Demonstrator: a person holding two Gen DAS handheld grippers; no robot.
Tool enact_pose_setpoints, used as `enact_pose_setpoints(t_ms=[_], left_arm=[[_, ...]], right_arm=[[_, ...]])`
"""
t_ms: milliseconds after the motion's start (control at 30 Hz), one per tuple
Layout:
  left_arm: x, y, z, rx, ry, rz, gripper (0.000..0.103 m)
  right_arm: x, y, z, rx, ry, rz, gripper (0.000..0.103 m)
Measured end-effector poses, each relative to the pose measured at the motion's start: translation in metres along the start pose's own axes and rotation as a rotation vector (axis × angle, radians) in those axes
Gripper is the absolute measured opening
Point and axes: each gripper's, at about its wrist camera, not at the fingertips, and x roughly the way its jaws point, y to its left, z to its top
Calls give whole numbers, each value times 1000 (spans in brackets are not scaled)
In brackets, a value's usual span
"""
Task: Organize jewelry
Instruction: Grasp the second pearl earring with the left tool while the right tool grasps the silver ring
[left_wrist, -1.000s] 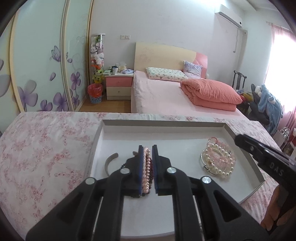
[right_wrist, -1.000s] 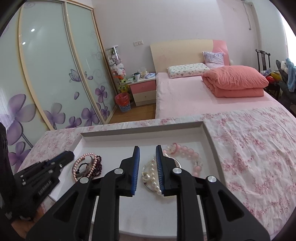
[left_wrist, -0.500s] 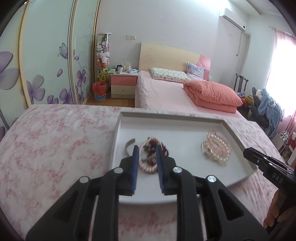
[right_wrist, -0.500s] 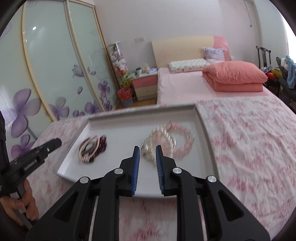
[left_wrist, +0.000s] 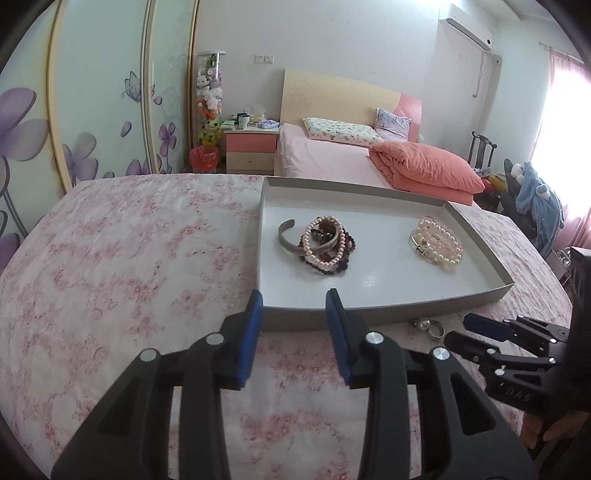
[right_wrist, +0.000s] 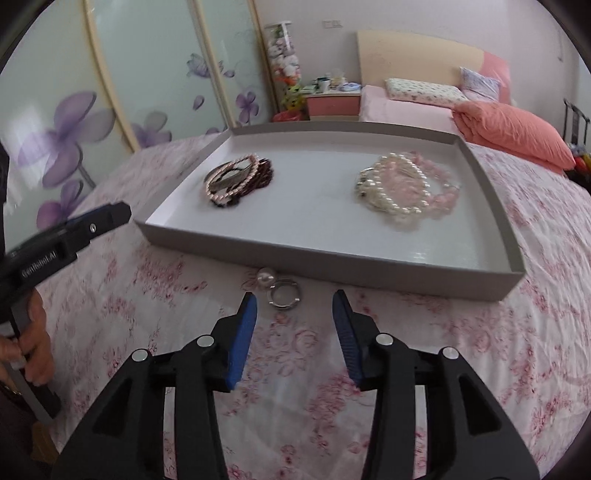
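— Jewelry, where is it?
— Two heaps of bracelets (left_wrist: 325, 245) lie in the grey tray (right_wrist: 332, 260) on the floral cloth (left_wrist: 129, 258); a ring (right_wrist: 283, 293) and a pearl (right_wrist: 265, 277) lie flat outside, just beside its near wall.
— And the claws?
— The left gripper (left_wrist: 294, 306) and right gripper (right_wrist: 291, 308) are both opening, nothing between the pads. The tray's wall stands between ring and bracelets; its long side runs across.

White lettering reading "GenRobot.AI" runs along the side of the black plastic left gripper (right_wrist: 110, 216), seen from the right wrist camera. In the left wrist view, faint embossed characters resembling "DAS" mark the black body of the right gripper (left_wrist: 467, 330); no other text is legible.
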Motion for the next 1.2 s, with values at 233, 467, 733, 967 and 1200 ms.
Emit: enact_pose_setpoints(t_ms=[233, 467, 733, 967, 1200], left_arm=[[-2, 4, -3, -13, 4, -5, 37], [-2, -2, -8, -3, 14, -18, 37], [-2, -13, -9, 12, 21, -32, 40], [-2, -30, -15, 38, 47, -62, 41], [13, -75, -29, 98, 129, -115, 44]], right_arm=[[16, 11, 4, -54, 46, -34, 44], [18, 20, 2, -121, 57, -74, 38], [19, 21, 4, -131, 58, -62, 23], [9, 11, -3, -110, 63, -84, 23], [-12, -38, -16, 4, 49, -237, 23]])
